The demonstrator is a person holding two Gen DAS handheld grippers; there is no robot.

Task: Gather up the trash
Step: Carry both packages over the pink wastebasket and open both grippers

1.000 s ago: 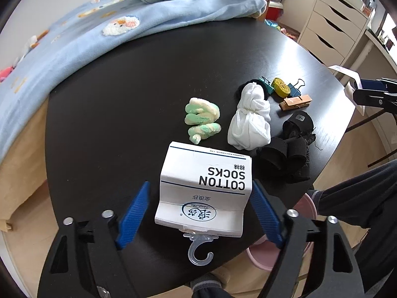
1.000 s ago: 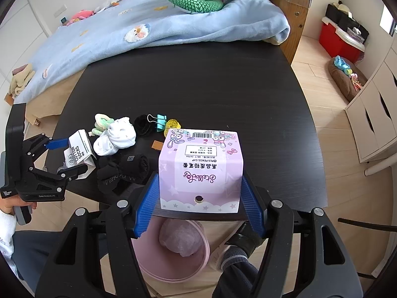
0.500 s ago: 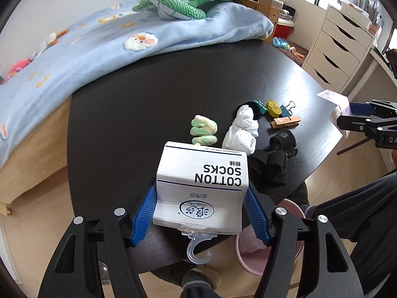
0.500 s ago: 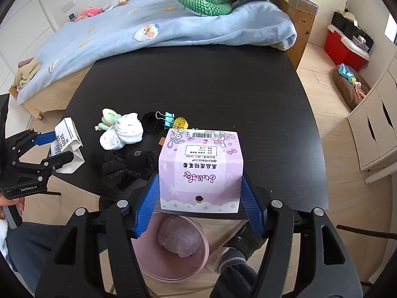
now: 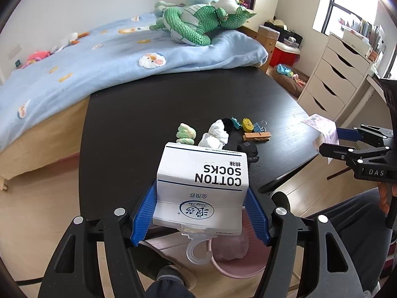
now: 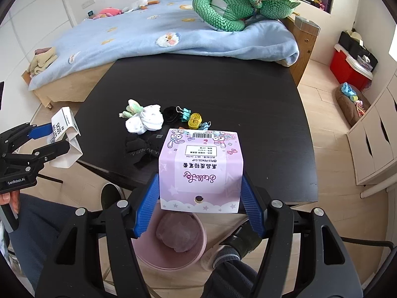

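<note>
My left gripper [image 5: 201, 198] is shut on a white "COTTON SOCKS" box [image 5: 202, 173] with a clear plastic hook, held in the air past the near edge of the black table [image 5: 148, 114]. My right gripper [image 6: 199, 188] is shut on a purple cartoon-printed box [image 6: 201, 164], also held off the table. Below both, on the floor, stands a pink bin [image 6: 203, 233] with a crumpled pinkish wad inside. In the right wrist view the left gripper [image 6: 47, 139] and its white box [image 6: 65, 129] show at the far left.
White socks [image 6: 146, 119], black socks [image 6: 144, 146], a green-white sock [image 6: 131, 109], binder clips [image 6: 193, 120] and a wooden clothespin [image 5: 256, 136] lie on the table. A bed with a blue blanket is behind it, white drawers stand right. A person's legs and feet are beside the bin.
The left jaws closed on the socks box and lifted it off the table, back toward the near edge over the bin. The right gripper drew back a little with the purple box.
</note>
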